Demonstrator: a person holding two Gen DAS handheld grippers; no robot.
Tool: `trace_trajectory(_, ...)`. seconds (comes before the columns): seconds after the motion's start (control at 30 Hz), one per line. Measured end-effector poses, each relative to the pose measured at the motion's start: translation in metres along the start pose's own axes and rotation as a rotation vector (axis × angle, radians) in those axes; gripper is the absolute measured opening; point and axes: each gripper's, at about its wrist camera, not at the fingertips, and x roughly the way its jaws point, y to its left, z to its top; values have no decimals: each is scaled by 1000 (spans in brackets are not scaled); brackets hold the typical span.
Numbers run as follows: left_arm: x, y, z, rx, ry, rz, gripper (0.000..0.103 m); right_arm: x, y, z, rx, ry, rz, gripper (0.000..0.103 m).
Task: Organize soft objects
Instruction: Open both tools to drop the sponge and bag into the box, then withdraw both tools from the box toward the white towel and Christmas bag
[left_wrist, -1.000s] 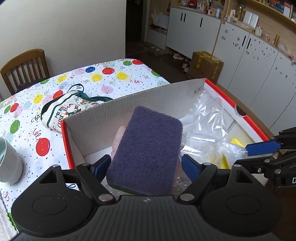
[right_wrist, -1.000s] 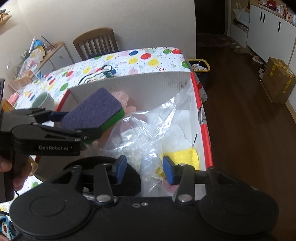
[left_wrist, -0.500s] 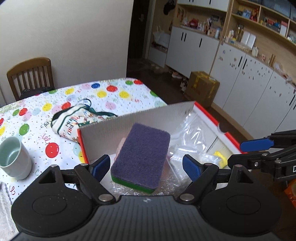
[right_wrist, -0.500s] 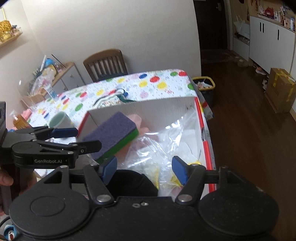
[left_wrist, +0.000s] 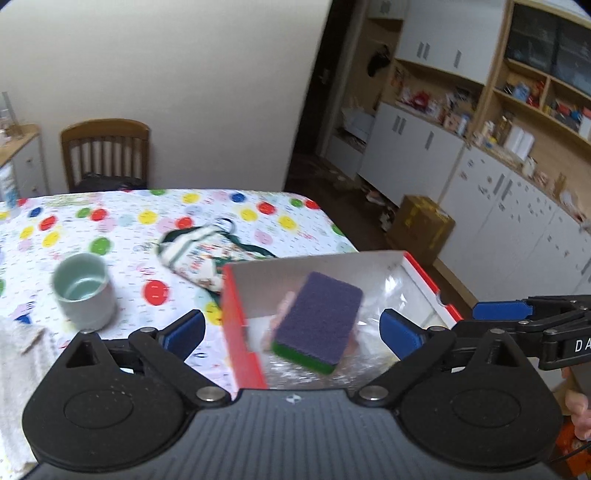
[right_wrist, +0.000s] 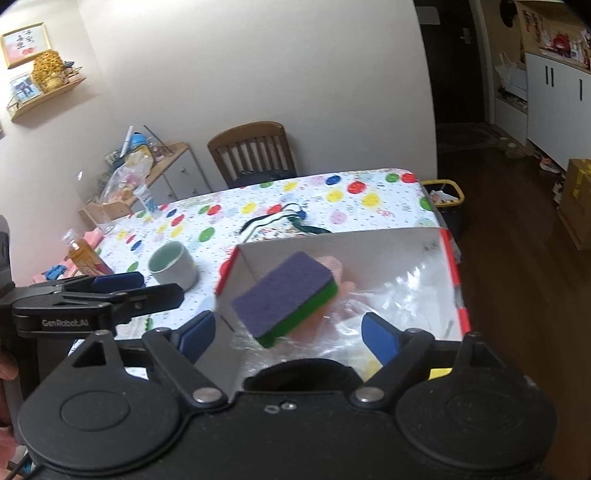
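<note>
Sponge (left_wrist: 319, 321) is in the box (left_wrist: 242, 325), purple scrub face up, green foam under it, lying tilted on a pink soft item (right_wrist: 332, 267) and crinkled clear plastic (right_wrist: 399, 295). Nothing grips it.

Left gripper (left_wrist: 291, 330): fingers spread wide, empty. Sponge sits ahead of and below them, roughly centred in the gap but not touching either pad.

Right gripper (right_wrist: 288, 334): fingers also wide apart, empty. Sponge is ahead, closer to its left finger. A yellow item (right_wrist: 439, 373) shows just behind its right finger, under the plastic.

My read: the sponge drop-off looks done, so I'm between items. Frames are motion-blurred, so I can't judge whether the sponge is settled.

Next move, as I see it: pick another soft thing. Candidates on the worktop (left_wrist: 122, 221): the drawstring pouch (left_wrist: 192, 254) beyond the box's far-left corner, and the white towel (left_wrist: 16, 354) left of my left finger. The mug (left_wrist: 83, 291) sits near the towel; I'd approach low and avoid clipping it. Both are floppy, so pinch a fold and expect sag.
</note>
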Motion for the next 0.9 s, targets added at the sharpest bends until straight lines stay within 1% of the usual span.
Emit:
trace_trajectory(0.13, -15, 14, -6, 26, -35, 105, 103, 5, 16, 4, -22, 2, 20, 95)
trace_trajectory(0.2, -20, 25, -9, 25, -39, 129, 103, 10, 25, 7, -37, 2, 23, 98)
trace_trajectory(0.33, -27, 53, -16, -16, -38, 147, 103, 21, 40, 14, -65, 6, 25, 102)
trace_trajectory(0.43, -34, 75, -23, -43, -50, 190, 103, 31, 52, 22, -85, 15, 16, 102)
trace_trajectory(0.6, -40, 113, -32, -74, -75, 295, 103, 54, 67, 41, -108, 31, 5, 102)
trace_trajectory(0.8, -38, 159, -40, -137, -57, 395, 103, 99, 82, 67, -124, 68, 8, 102)
trace_trajectory(0.9, -31, 176, -44, -168, -27, 437, 103, 126, 90, 79, -148, 93, 8, 102)
